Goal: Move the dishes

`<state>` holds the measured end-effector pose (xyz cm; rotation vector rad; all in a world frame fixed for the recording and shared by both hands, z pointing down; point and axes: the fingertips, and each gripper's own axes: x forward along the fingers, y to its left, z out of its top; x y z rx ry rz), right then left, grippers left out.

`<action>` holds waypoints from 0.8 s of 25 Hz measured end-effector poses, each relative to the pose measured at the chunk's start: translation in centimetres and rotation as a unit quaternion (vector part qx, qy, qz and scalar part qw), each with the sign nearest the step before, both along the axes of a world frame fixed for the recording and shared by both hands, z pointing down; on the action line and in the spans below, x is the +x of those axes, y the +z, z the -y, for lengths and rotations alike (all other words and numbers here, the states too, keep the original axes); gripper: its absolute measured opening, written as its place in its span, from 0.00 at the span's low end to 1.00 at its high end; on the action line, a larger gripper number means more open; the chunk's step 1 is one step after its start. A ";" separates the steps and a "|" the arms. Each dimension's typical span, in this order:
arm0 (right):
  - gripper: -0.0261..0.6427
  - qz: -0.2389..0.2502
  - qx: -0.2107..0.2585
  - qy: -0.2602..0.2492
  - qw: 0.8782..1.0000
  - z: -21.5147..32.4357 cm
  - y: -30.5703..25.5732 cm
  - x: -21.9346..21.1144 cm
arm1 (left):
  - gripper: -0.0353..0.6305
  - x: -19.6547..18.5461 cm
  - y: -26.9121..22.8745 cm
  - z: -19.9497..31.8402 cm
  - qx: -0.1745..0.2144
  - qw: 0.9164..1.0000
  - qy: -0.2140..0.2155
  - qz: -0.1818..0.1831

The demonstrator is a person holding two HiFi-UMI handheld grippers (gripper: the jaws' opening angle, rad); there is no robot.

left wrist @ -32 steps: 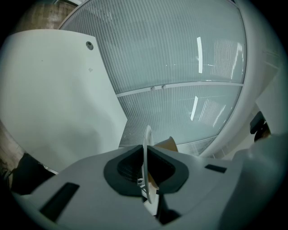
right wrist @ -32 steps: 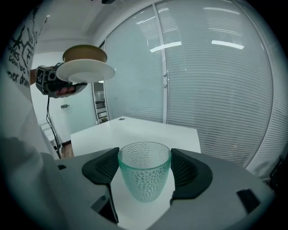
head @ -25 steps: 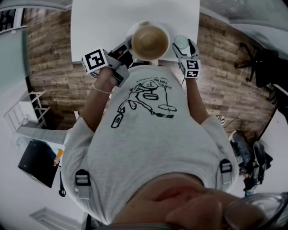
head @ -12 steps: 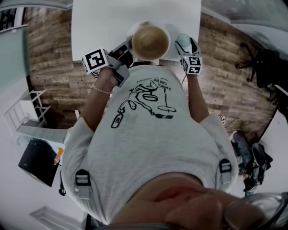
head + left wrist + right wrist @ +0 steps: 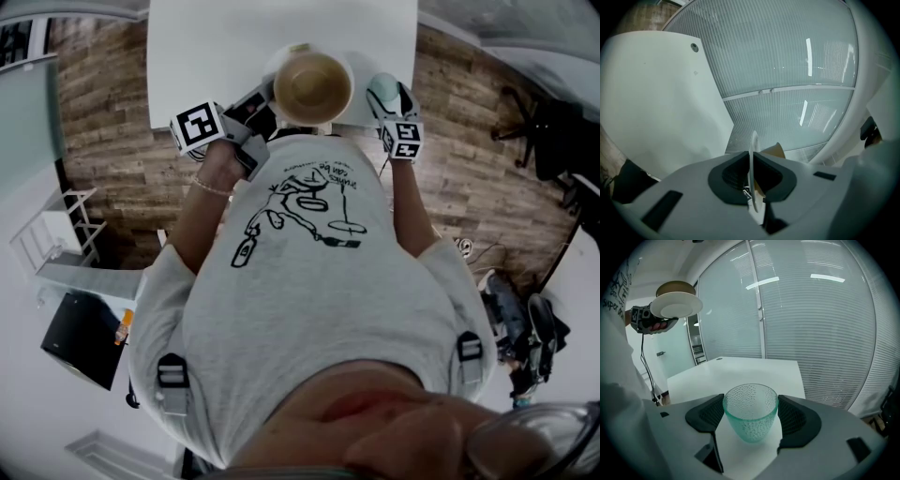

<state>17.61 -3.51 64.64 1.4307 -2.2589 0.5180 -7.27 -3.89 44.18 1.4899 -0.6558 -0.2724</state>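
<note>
Two claws show in the head view, both at the near edge of a white worktop (image 5: 206, 47). The left claw (image 5: 267, 97) meets the rim of a white plate (image 5: 337, 114), which carries a brown bowl (image 5: 312, 84). The right claw (image 5: 382, 101) is at a pale green glass (image 5: 380, 89), just right of the plate and apart from it. The person's grey shirt (image 5: 309, 281) fills the lower frame.

Left gripper view: the jaws are together, clamped on the plate's thin rim, which stands edge-on between the dark pads. Part of the bowl shows just behind the rim.

Right gripper view: the dark pads sit against both sides of the dimpled glass, gripping it. The glass is upright, mouth up, over the worktop. Whether its base touches the surface cannot be determined. At upper left, the plate is held roughly level in the air with the bowl on top.
</note>
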 end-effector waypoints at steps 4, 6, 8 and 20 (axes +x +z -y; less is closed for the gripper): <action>0.59 -0.003 0.000 0.000 1.000 -0.6 -0.1 -0.1 | 0.08 0.1 0.0 0.0 0.001 1.000 0.003 -0.002; 0.59 -0.006 0.001 -0.001 1.000 -0.9 -0.1 -0.2 | 0.08 0.1 0.0 0.0 -0.001 1.000 0.003 -0.002; 0.59 -0.010 -0.002 -0.002 1.000 -1.2 0.1 -0.1 | 0.08 0.1 0.1 0.0 -0.001 1.000 0.004 -0.001; 0.59 0.000 0.007 -0.007 1.000 -1.1 -0.6 -0.3 | 0.08 0.1 0.2 0.1 -0.001 1.000 0.007 0.002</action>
